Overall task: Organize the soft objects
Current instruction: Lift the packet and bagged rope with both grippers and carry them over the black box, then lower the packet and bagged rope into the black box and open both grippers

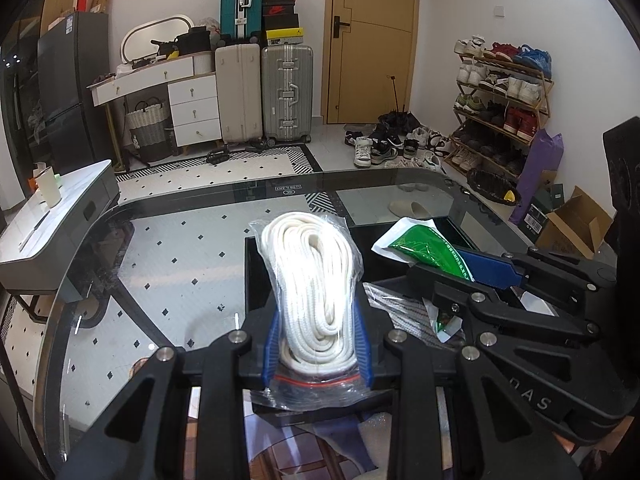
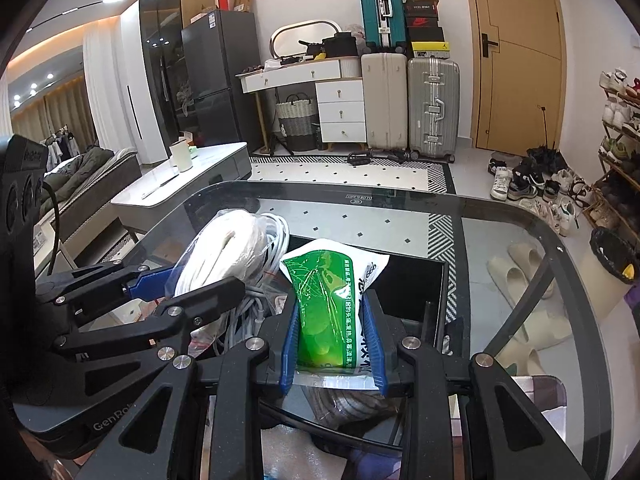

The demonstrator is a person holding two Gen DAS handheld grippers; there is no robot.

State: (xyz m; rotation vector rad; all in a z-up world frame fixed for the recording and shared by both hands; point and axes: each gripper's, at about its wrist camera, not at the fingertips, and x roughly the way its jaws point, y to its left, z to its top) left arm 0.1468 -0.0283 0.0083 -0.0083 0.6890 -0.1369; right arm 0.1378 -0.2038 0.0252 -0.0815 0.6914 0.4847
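Left gripper (image 1: 318, 344), low centre of its frame, clamped on bagged rope (image 1: 314, 280); right gripper (image 2: 334, 350), low centre, clamped on green packet (image 2: 326, 304).

Braided white rope (image 1: 312, 276) in crinkly clear plastic, glossy green pouch (image 2: 326, 312) beside it, matt black gripper arms, reflective glass table (image 1: 168, 248) beneath

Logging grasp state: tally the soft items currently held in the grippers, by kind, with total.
Bagged white rope coil, in left gripper: 1
Green-and-white pouch, in right gripper: 1
Total: 2
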